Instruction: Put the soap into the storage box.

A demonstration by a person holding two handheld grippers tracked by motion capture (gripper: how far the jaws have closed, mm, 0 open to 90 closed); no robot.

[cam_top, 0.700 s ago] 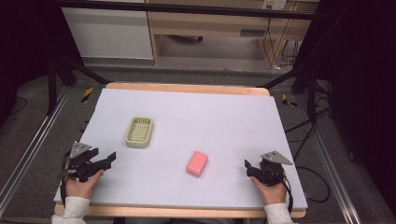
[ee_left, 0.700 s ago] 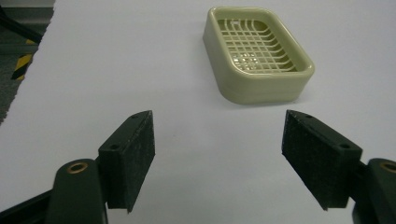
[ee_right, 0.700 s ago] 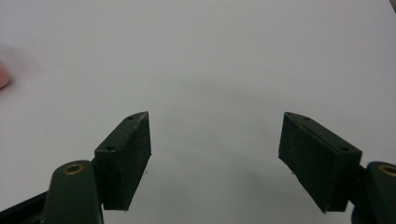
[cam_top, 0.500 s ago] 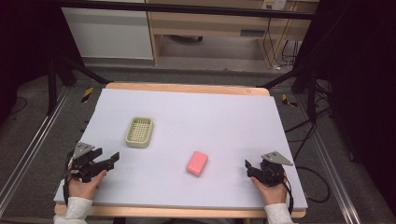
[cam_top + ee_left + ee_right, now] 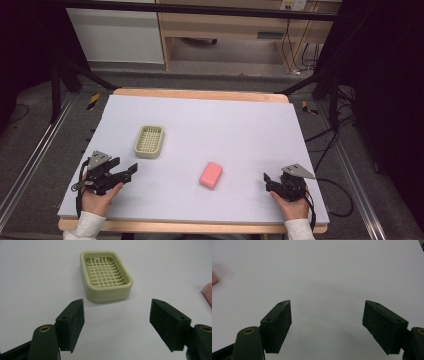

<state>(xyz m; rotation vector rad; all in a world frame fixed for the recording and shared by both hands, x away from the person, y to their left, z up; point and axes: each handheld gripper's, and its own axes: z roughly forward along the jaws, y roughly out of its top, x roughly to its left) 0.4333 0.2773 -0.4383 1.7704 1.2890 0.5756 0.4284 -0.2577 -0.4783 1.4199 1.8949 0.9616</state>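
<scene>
Although both grippers are already placed over the desk (image 5: 240,115), nothing is yet picked up, so the work is judged to be at its very start. The pink soap bar (image 5: 211,175) is seen lying flat on the desk, between the two hands and well apart from the green soap dish (image 5: 149,141), which stands empty nearer to the left side. Probably the bar is meant to be put into the dish; if so, the reaching, the grasping and the placing are all left to be done.

The left gripper (image 5: 131,170) is held wide open and is pointed toward the dish, with nothing between its jaws and nothing touched. The right gripper (image 5: 267,181) is also opened wide; only bare desk surface is seen between its jaws, and the bar is seen well off to its side.
</scene>
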